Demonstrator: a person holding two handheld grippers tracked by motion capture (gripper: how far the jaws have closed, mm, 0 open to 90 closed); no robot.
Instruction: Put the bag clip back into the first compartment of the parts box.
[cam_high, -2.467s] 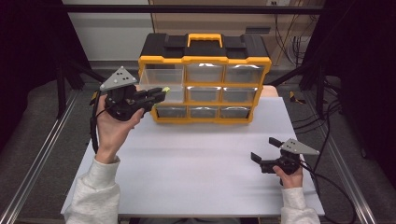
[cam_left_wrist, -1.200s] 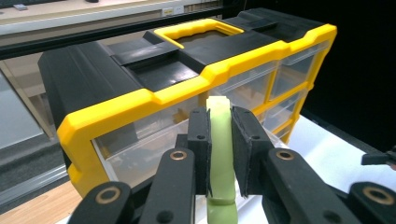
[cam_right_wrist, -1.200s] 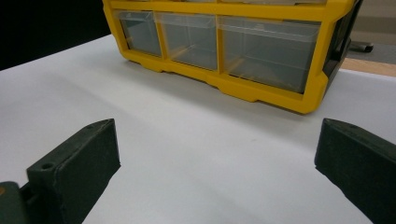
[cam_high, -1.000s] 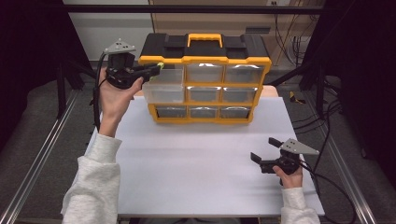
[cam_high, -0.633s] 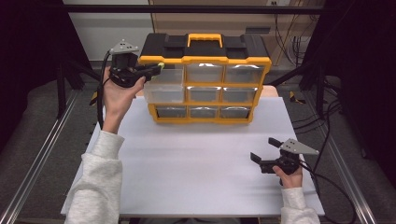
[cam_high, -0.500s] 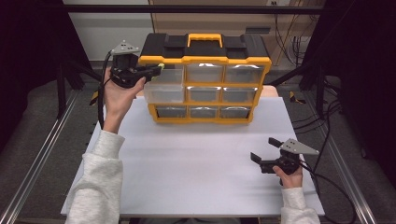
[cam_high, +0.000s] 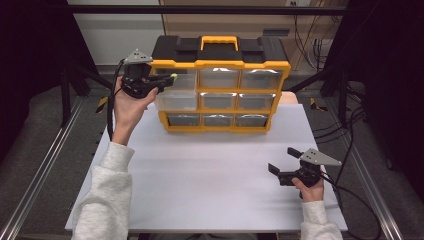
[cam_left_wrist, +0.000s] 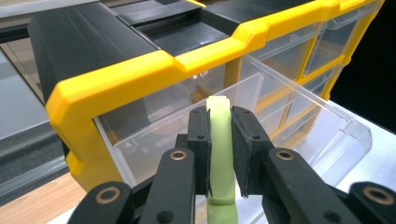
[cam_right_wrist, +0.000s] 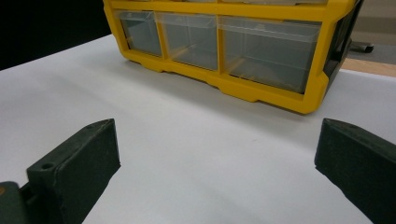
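A: What changed?

B: The left gripper, pinching a pale green stick, has risen from the middle row to the pulled-out top-left drawer of the organizer, at ten o'clock on the counter. I judge that the drop comes next.

A: The right gripper?

B: Spread, unmoved at four o'clock. I can't read any writing.

No readable text anywhere; faint embossed marks on the organizer yellow frame are too blurred to read.
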